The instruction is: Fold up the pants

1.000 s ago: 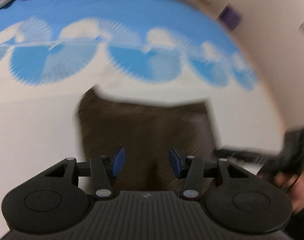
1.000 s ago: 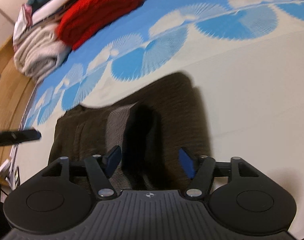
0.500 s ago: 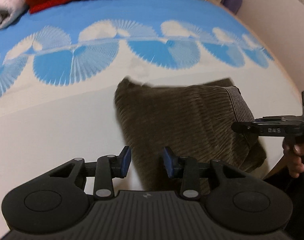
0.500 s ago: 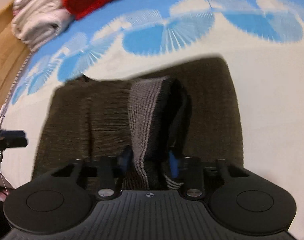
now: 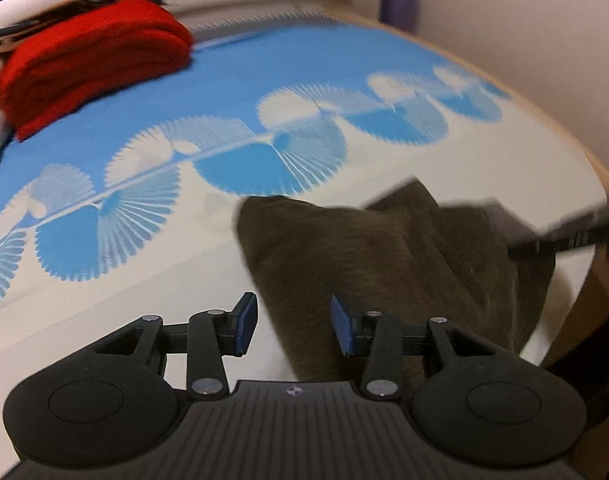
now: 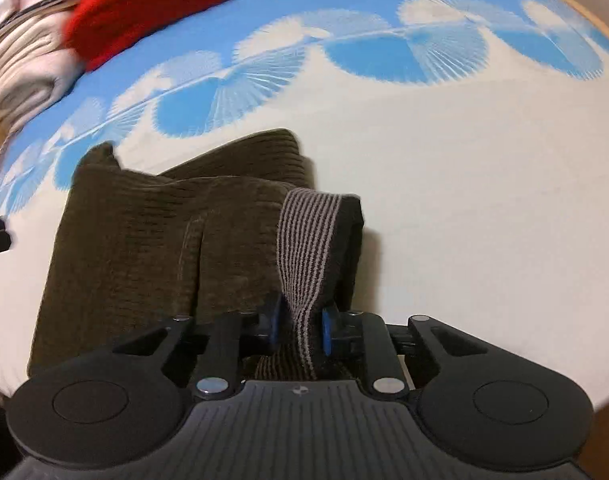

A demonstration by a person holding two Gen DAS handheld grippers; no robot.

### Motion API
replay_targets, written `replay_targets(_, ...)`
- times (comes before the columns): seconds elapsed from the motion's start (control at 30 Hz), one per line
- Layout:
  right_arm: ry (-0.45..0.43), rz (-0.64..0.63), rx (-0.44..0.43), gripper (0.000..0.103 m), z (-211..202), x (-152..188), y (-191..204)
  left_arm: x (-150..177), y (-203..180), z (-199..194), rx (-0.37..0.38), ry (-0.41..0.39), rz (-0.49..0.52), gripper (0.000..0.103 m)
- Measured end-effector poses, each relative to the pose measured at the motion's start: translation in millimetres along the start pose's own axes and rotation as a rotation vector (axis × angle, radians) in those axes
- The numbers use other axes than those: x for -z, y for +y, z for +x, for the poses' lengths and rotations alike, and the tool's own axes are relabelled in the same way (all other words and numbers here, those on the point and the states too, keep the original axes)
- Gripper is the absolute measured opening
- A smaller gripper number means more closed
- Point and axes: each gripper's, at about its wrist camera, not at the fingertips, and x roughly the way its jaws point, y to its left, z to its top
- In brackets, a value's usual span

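Note:
The dark brown corduroy pants lie folded on the bed, also seen in the left wrist view. Their grey striped waistband is pulled up. My right gripper is shut on that waistband at the pants' near right side. My left gripper is open and empty, its blue pads over the pants' near left edge. The right gripper shows blurred at the right of the left wrist view.
A white and blue fan-patterned bedspread covers the bed. A folded red blanket and pale folded linen lie at the far left. The bed's wooden edge and a wall are at right.
My right gripper has shut on the striped waistband and lifted it. My left gripper swung left along the pants and stays open.

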Motion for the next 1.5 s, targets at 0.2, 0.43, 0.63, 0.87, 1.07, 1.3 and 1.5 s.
replay_targets(0.2,-0.208,0.052,-0.024,0.028,-39.8,-6.3,-15.0,7.9,-12.8,18.6,0.101,0.081,0.064,0.018)
replay_targets(0.43,-0.201,-0.171,-0.221,0.027,-44.9,-1.1,7.7,37.5,-16.7,83.1,-0.127,0.394,0.227,0.018)
replay_targets(0.63,0.053,-0.414,-0.002,0.024,-2.4,26.3,24.1,-11.5,8.0,40.0,-0.033,0.047,-0.018,0.018)
replay_targets(0.87,0.063,-0.370,-0.028,0.024,-6.2,27.4,17.9,-35.0,6.0,88.1,-0.029,0.061,-0.089,0.016)
replay_targets(1.07,0.064,-0.383,-0.029,0.024,-1.4,23.5,22.0,-38.9,27.4,136.1,-0.037,0.099,-0.268,0.019)
replay_targets(1.3,0.044,-0.285,-0.078,0.025,-3.9,14.0,13.9,-38.7,21.9,103.8,-0.025,0.076,-0.253,0.021)
replay_targets(1.5,-0.158,-0.112,-0.054,0.040,-24.3,-2.1,-0.7,-18.4,13.6,35.4,0.222,-0.013,-0.088,0.032)
